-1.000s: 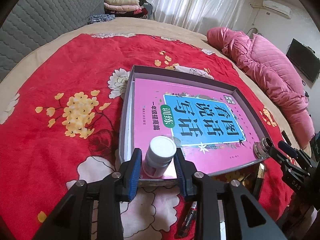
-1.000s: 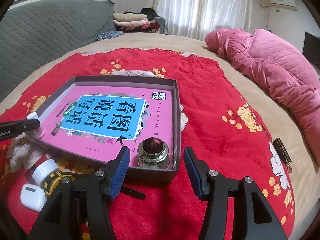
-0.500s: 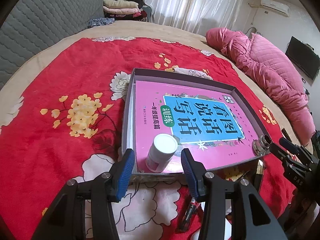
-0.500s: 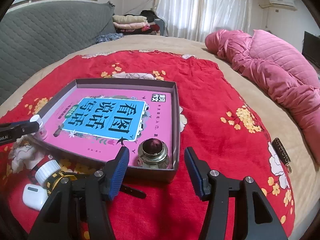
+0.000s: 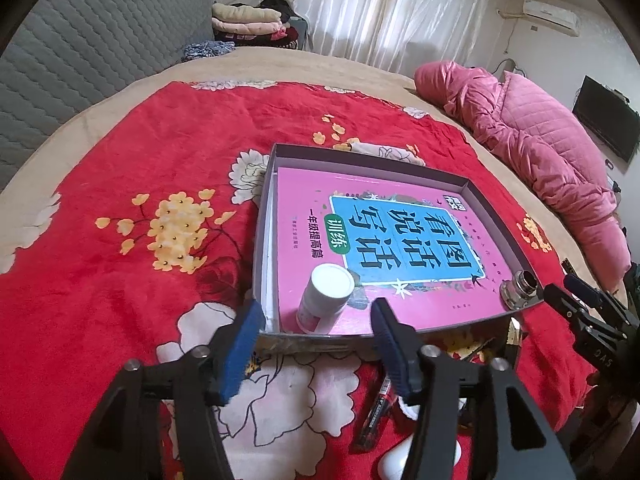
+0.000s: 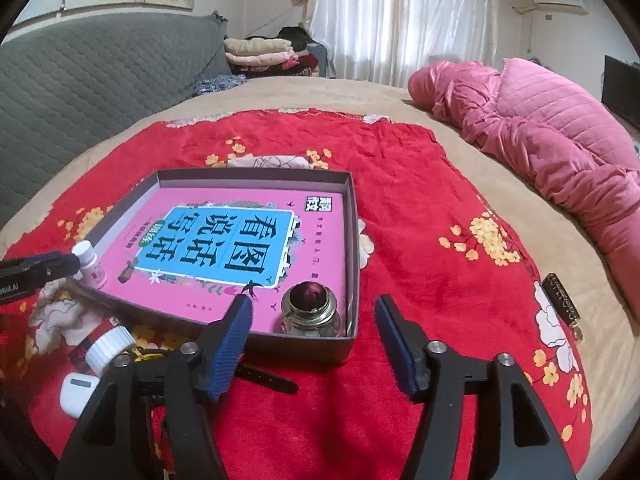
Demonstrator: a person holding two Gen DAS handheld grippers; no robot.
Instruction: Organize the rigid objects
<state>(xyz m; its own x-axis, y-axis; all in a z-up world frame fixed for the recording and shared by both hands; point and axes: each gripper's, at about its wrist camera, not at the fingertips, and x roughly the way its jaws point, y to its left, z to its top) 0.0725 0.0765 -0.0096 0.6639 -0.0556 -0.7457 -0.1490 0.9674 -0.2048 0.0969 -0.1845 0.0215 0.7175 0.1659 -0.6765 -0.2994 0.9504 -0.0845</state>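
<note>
A grey shallow box (image 5: 267, 208) (image 6: 352, 248) lies on the red floral blanket with a pink and blue book (image 5: 400, 232) (image 6: 240, 236) in it. A white pill bottle (image 5: 326, 298) (image 6: 91, 264) stands in the box's near left corner. A glass ink bottle (image 5: 520, 288) (image 6: 311, 312) stands in the other near corner. My left gripper (image 5: 316, 332) is open and empty, just in front of the pill bottle. My right gripper (image 6: 314, 332) is open and empty, in front of the ink bottle.
Loose items lie on the blanket before the box: a pen (image 5: 374, 412), a white earbud case (image 6: 78, 394), a white-capped bottle (image 6: 108, 346), a black strap (image 6: 264, 376). A pink quilted coat (image 6: 540, 136) lies at the right. A small dark tag (image 6: 564, 296) lies near the blanket's right edge.
My left gripper opened, let go of the pill bottle in the box, and drew back. The right gripper pulled back slightly from the ink bottle.
</note>
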